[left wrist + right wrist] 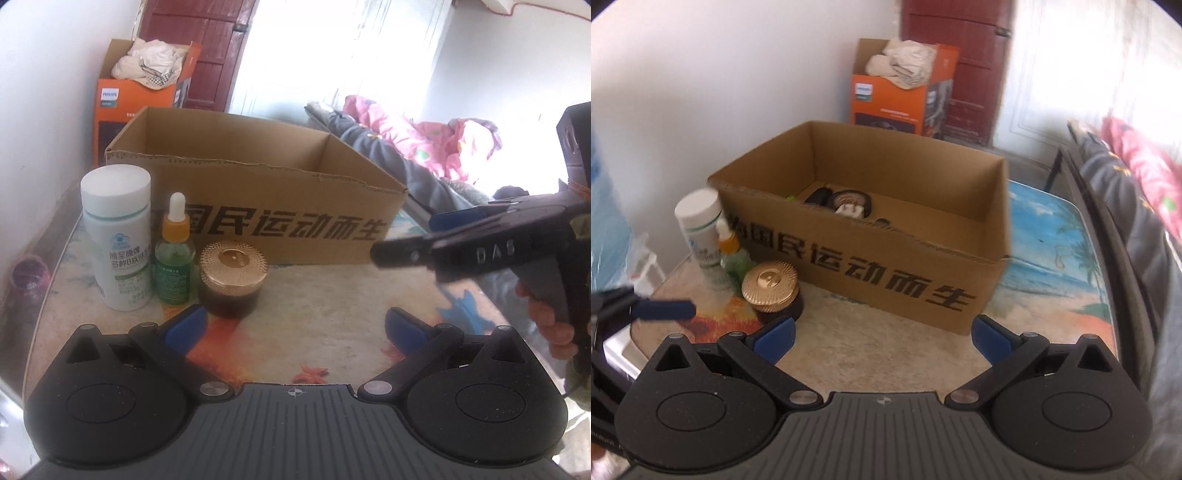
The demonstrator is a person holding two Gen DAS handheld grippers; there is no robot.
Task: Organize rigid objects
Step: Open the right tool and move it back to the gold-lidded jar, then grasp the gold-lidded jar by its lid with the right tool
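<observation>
An open cardboard box with black lettering stands on the table; the right wrist view shows several dark items inside it. In front of its left end stand a white bottle, a green dropper bottle and a dark jar with a gold lid; they also show in the right wrist view: the bottle, the dropper, the jar. My left gripper is open and empty, just right of the jar. My right gripper is open and empty, in front of the box.
The table has a beach-print top. An orange box with cloth stands behind by a red door. A bed with pink and grey bedding lies to the right. A white wall is on the left.
</observation>
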